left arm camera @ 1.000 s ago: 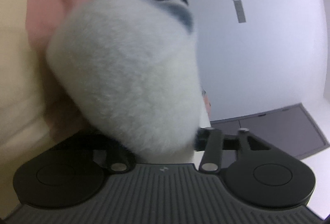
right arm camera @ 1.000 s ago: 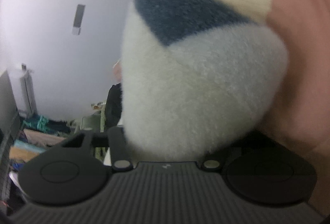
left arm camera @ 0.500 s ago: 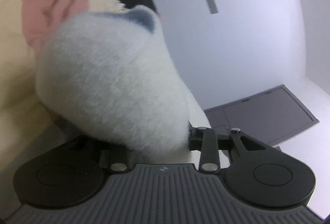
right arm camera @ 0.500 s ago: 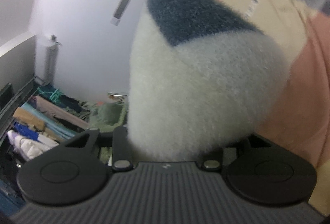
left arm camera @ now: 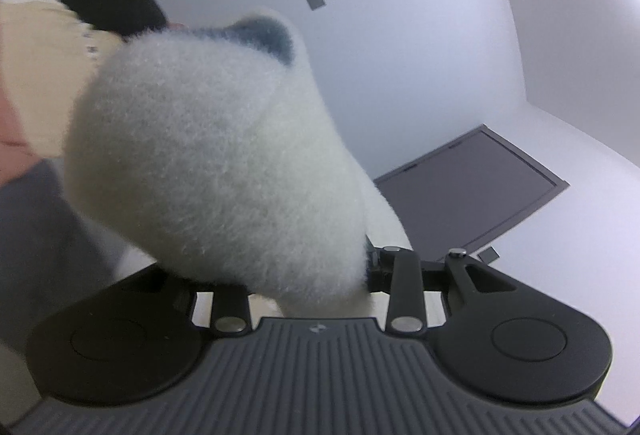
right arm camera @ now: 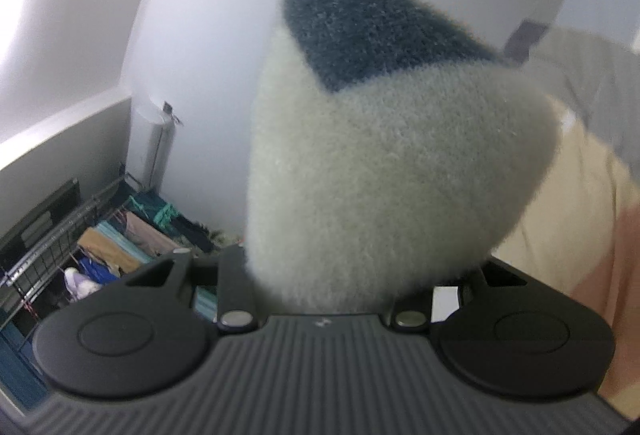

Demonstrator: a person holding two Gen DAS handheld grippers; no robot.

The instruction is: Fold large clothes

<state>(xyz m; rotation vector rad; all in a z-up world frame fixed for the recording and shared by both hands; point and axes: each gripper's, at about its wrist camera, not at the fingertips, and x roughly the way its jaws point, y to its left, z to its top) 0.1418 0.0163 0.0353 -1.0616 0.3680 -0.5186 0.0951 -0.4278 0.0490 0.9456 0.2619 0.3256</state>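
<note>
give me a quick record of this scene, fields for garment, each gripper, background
garment: fluffy white fleece with a dark blue patch
left gripper: fleece bunched between its fingers, which are hidden
right gripper: same fleece bunched between its fingers, also hidden
other cloth: cream and pink fabric beside the fleece
background left view: white wall, dark panel
background right view: wire rack of clothes
</note>
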